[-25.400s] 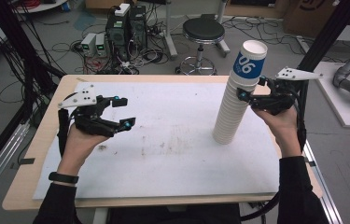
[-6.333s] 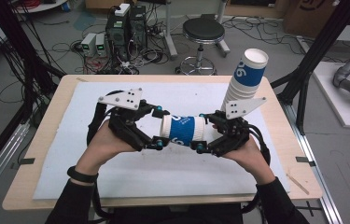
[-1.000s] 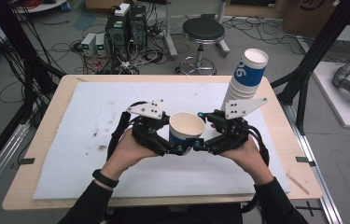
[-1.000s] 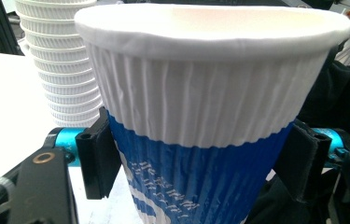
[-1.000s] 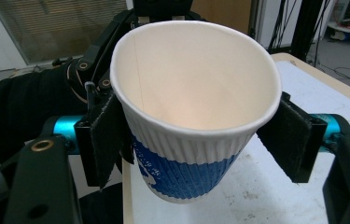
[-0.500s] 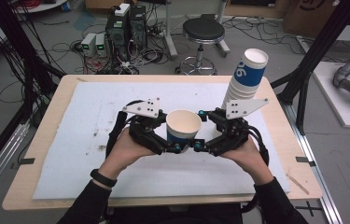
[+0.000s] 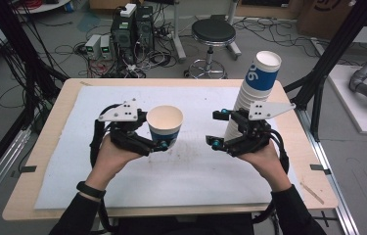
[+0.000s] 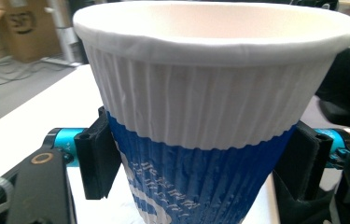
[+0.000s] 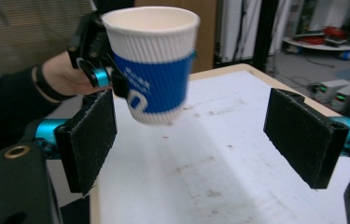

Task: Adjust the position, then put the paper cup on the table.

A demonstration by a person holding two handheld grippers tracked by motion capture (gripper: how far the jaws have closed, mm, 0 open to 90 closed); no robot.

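A blue-and-white ribbed paper cup (image 7: 164,125) is upright above the table, with my left gripper (image 7: 155,133) shut on its blue lower band. In the left gripper view the cup (image 8: 200,130) sits between both pads (image 8: 99,161). My right gripper (image 7: 217,129) hovers to the right of the cup, apart from it. Its jaws have just opened and nothing is between them. The right gripper view looks past that gripper (image 9: 210,140) at the held cup (image 9: 151,65) farther off.
A tall stack of the same cups (image 7: 254,93) stands at the back right, just behind my right hand. A white sheet (image 7: 195,186) covers the wooden table (image 7: 313,196). Behind the table are a stool (image 7: 214,34) and computer boxes (image 7: 132,24) on the floor.
The right jaws have opened and let go of the cup. My left hand has carried the cup to the left, away from the right gripper, which stayed put.
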